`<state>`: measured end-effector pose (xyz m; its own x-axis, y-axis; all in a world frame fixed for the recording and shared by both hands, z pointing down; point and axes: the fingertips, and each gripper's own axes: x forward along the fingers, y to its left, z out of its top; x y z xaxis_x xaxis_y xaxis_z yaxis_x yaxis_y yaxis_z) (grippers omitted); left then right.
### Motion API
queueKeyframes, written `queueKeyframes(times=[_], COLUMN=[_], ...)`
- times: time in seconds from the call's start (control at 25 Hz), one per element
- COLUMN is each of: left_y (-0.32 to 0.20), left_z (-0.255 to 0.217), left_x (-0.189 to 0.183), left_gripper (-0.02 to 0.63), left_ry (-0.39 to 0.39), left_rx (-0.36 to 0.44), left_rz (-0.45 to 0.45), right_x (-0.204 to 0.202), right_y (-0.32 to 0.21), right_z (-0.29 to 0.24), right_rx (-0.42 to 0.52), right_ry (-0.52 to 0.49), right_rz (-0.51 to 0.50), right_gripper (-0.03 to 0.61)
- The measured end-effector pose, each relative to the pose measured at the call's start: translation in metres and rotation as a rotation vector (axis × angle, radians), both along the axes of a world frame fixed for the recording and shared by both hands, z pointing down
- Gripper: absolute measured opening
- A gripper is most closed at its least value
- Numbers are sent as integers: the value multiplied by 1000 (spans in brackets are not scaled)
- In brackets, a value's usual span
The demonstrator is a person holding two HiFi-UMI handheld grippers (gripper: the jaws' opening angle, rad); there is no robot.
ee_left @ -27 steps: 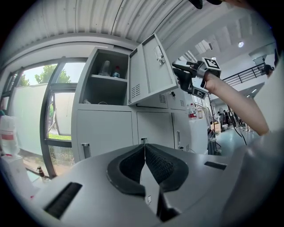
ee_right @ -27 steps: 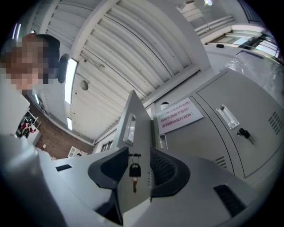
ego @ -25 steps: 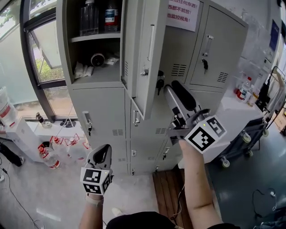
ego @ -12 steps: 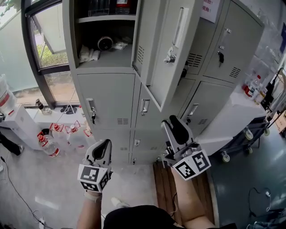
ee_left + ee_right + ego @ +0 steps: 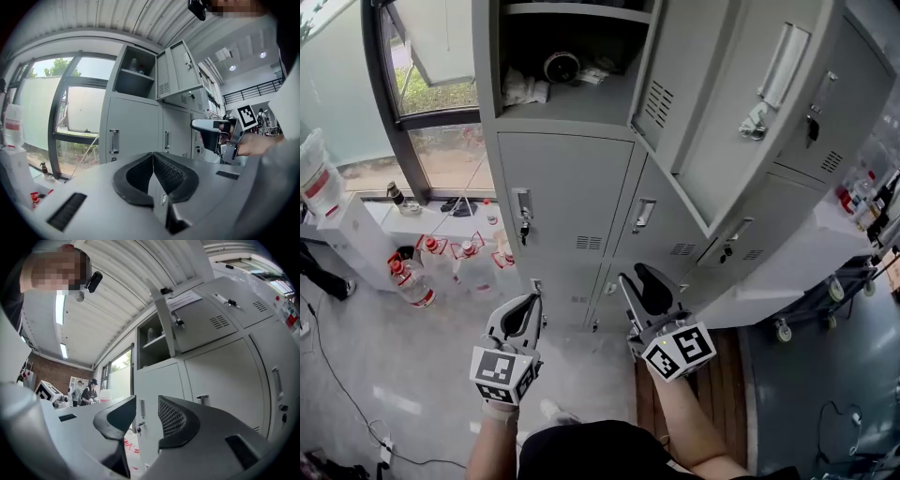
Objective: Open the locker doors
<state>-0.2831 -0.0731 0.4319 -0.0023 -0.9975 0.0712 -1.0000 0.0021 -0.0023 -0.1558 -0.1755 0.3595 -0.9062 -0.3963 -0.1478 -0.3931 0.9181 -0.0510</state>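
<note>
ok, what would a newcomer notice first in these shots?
The open door, swung out at the top right of the head view, with the cluttered compartment beside it at top centre. Lower down, neither gripper touches anything: the left gripper is shut and the right gripper is open and empty.

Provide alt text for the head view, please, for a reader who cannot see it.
Seen from above, a person stands before grey lockers, one upper door swung open on a cluttered shelf. The left gripper, jaws together, and the right gripper, jaws apart, hang empty near the closed lower doors.
</note>
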Motion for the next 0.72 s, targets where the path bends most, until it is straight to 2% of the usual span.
queueKeyframes(times=[0.4,0.72], left_y=[52,84], left_z=[28,40], left_x=[-92,-132], left_gripper=[20,20], left_ry=[10,-2], left_rx=[-29,-64], left_rz=[-64,-115], right_x=[-134,-215], right_y=[12,5], right_z=[58,72], right_rx=[-49,-39], right_ry=[109,174], right_rz=[-53,-72], right_gripper=[170,192])
